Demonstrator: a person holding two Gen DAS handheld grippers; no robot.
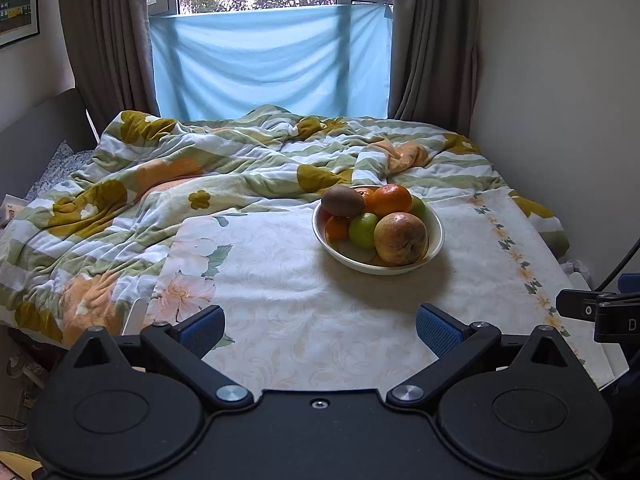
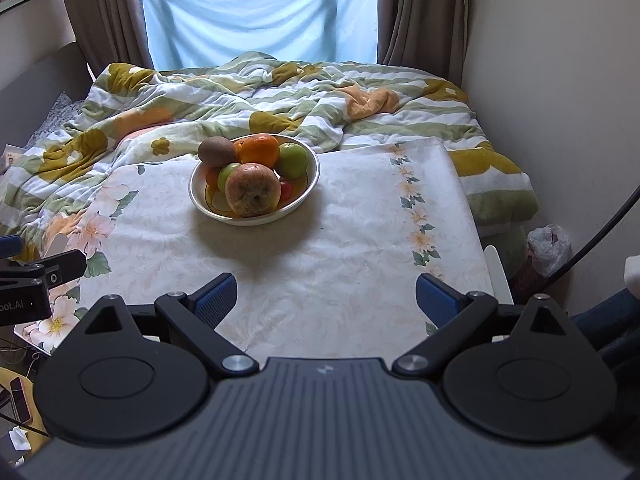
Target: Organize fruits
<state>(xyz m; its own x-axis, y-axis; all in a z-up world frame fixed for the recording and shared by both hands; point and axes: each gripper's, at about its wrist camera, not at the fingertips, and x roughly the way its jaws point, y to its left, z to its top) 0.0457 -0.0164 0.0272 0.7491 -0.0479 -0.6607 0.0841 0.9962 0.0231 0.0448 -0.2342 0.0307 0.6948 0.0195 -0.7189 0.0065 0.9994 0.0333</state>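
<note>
A white bowl (image 1: 436,240) (image 2: 310,184) stands on a table with a floral cloth (image 1: 280,300) (image 2: 340,240). It holds a large reddish-yellow apple (image 1: 401,239) (image 2: 252,195), a kiwi (image 1: 343,201) (image 2: 216,151), an orange (image 1: 392,199) (image 2: 259,150), green apples (image 1: 363,231) (image 2: 293,159) and more fruit underneath. My left gripper (image 1: 320,330) is open and empty, near the table's front, short of the bowl. My right gripper (image 2: 326,300) is open and empty, also short of the bowl.
A bed with a rumpled flowered quilt (image 1: 200,168) (image 2: 240,92) lies behind the table. A wall (image 1: 560,120) stands close on the right. A plastic bag (image 2: 548,246) sits on the floor at the right. The other gripper shows at each view's side edge.
</note>
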